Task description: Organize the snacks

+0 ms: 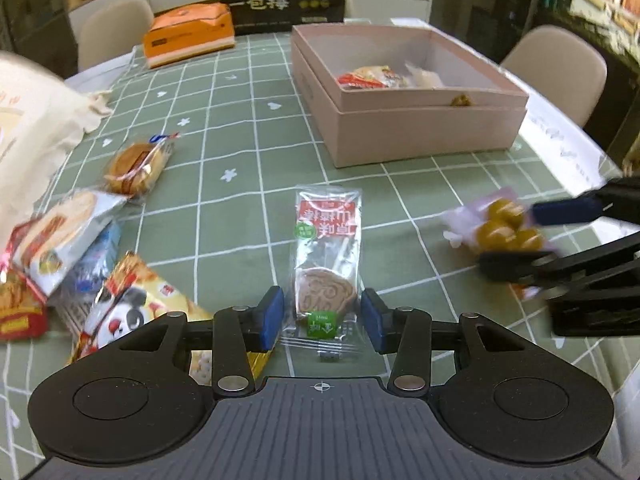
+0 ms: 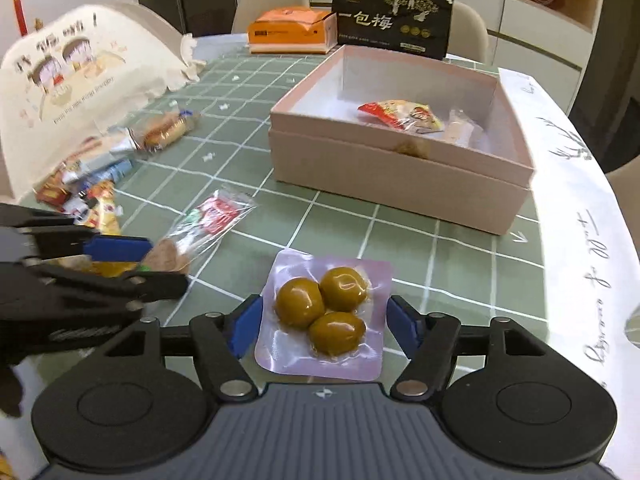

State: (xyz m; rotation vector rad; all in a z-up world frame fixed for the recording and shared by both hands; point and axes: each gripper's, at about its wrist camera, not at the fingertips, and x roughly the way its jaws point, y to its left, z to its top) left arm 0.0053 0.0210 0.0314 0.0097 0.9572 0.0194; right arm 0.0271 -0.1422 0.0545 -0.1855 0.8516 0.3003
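I counted one pink box (image 2: 400, 184) on the table, with two wrapped snacks inside it that I could make out (a brownish scrap near its front wall was too unclear to count). One clear packet with a round cake (image 1: 326, 264) lay alone, and one sealed pouch (image 2: 324, 316) held three olive-coloured balls. A heap of loose packets (image 1: 72, 264) numbered at least five. There was one orange tissue pack (image 1: 188, 34), one black bag (image 2: 394, 20) and one cream cloth bag (image 2: 76, 76).
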